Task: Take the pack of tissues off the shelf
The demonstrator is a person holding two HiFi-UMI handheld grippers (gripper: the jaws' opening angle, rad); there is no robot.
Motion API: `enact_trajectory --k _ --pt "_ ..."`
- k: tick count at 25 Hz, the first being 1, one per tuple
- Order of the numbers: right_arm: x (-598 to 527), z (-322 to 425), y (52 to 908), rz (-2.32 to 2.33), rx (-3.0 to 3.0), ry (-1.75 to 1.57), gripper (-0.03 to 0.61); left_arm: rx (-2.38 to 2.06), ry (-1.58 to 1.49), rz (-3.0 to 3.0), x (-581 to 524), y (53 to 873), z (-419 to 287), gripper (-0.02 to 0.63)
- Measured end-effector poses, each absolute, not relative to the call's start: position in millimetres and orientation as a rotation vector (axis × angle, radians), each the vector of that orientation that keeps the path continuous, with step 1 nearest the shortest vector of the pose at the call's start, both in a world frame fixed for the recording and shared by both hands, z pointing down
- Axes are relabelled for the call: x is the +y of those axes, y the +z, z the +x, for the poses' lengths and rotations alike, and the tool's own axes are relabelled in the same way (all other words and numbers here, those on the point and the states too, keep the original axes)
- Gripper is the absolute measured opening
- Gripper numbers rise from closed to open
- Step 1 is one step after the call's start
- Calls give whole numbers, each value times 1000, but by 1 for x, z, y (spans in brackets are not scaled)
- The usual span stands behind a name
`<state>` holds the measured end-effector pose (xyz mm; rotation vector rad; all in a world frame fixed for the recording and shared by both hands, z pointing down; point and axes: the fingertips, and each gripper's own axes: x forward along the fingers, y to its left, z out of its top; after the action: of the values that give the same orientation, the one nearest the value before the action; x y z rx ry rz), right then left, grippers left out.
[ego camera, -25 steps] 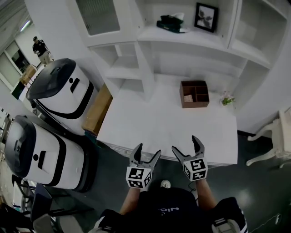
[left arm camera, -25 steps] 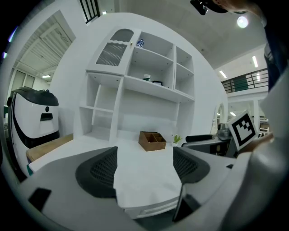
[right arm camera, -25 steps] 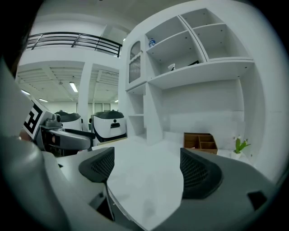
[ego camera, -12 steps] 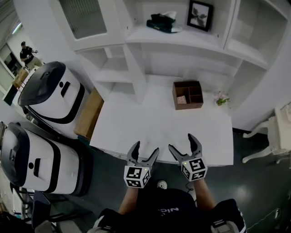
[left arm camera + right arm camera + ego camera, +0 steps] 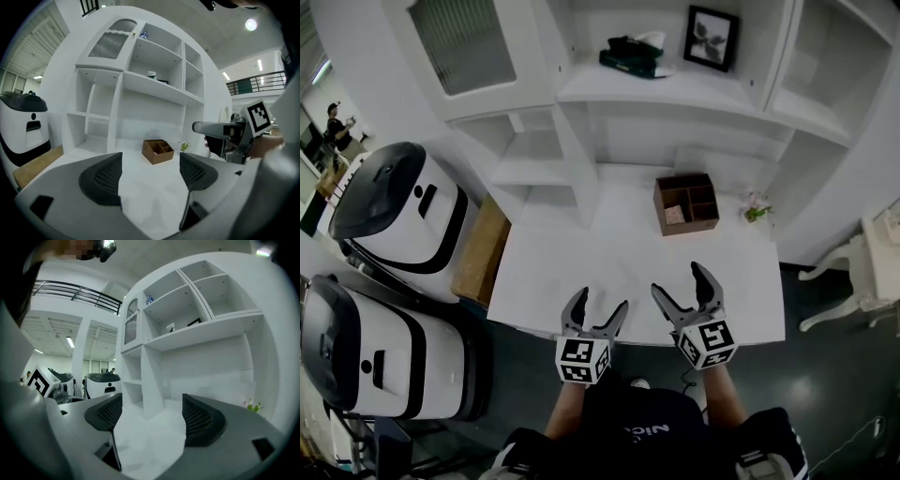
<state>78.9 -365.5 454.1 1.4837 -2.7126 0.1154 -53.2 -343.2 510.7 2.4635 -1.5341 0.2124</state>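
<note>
The pack of tissues (image 5: 633, 54), dark green with white tissue poking out, lies on the upper shelf (image 5: 694, 86) of the white unit, beside a framed picture (image 5: 710, 37). It shows small in the left gripper view as the pack of tissues (image 5: 158, 80). My left gripper (image 5: 592, 313) hovers open at the white desk's near edge, nothing between its jaws. My right gripper (image 5: 682, 285) is beside it, a little further in; its jaws are closing slightly but stand wide with nothing between them. Both are far below the pack.
A brown wooden organiser (image 5: 685, 202) and a small plant (image 5: 757, 208) stand at the back of the desk (image 5: 600, 253). Two large white and black machines (image 5: 398, 211) stand on the left, with a wooden box (image 5: 478, 249) next to the desk. A white chair (image 5: 862, 281) is on the right.
The head view has shifted, so the shelf unit sits lower and closer in frame. Both grippers have edged forward over the desk's near edge; the right one rose slightly.
</note>
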Motion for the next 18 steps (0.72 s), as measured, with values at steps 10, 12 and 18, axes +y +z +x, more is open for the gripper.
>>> enact_trajectory --k 10,12,18 --pt "-418 63 325 1533 -2801 -203 373 -1492 201 2532 -384 483 -61 376" --pt "-428 61 302 1552 -2800 -265 363 -1472 197 2551 -390 478 -63 376" --pt "-459 51 232 1543 -2797 -445 325 -1453 160 2578 -415 456 -69 376"
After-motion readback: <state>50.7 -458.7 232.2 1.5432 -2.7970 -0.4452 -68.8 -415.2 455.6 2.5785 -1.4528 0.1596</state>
